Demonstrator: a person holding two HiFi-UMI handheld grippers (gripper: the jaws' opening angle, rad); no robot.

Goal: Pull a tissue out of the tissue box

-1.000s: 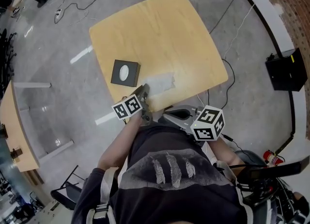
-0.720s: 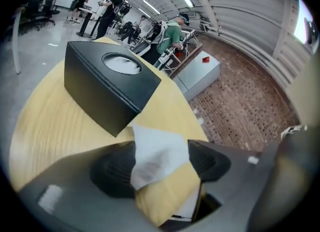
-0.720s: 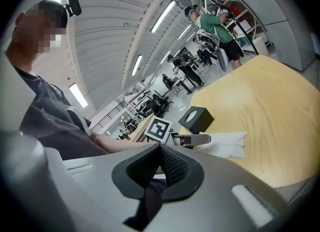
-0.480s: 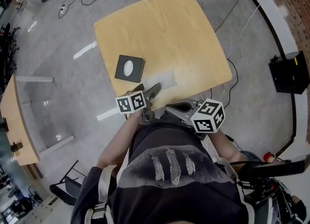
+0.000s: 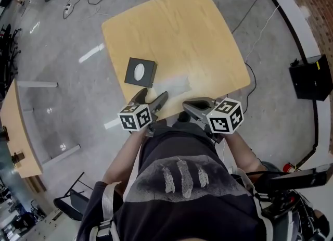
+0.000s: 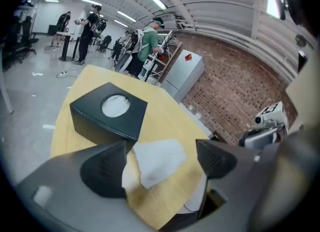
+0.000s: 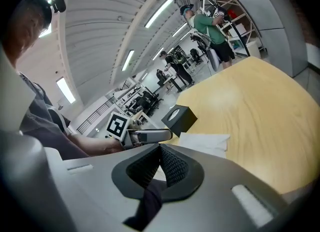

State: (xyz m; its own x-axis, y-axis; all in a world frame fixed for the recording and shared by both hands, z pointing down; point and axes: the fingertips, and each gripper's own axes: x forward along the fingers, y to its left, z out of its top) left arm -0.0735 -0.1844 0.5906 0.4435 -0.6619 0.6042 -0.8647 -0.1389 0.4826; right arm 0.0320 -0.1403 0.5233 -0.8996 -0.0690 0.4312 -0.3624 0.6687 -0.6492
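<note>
A black tissue box [image 5: 141, 72] with a round opening stands on the wooden table [image 5: 177, 26], near its left edge. One white tissue [image 5: 174, 85] lies flat on the table to the right of the box. My left gripper [image 5: 150, 99] hovers over the table's near edge. Its jaws have just been opening and stand wide apart. In the left gripper view the tissue [image 6: 157, 160] lies on the table beyond them, untouched, and the box [image 6: 107, 111] stands behind it. My right gripper [image 5: 187, 105] is shut and empty at the near edge. The right gripper view shows the box [image 7: 179, 117] and the tissue [image 7: 205, 142].
The table stands on a grey floor with cables running across it. A black case [image 5: 307, 76] sits at the right and another wooden table [image 5: 15, 130] at the left. Several people stand far off near a grey cabinet [image 6: 187, 73].
The left gripper let go of the tissue's near edge, opened wide and rose back toward the person. The tissue stayed flat on the table. The right gripper moved forward to the table's edge.
</note>
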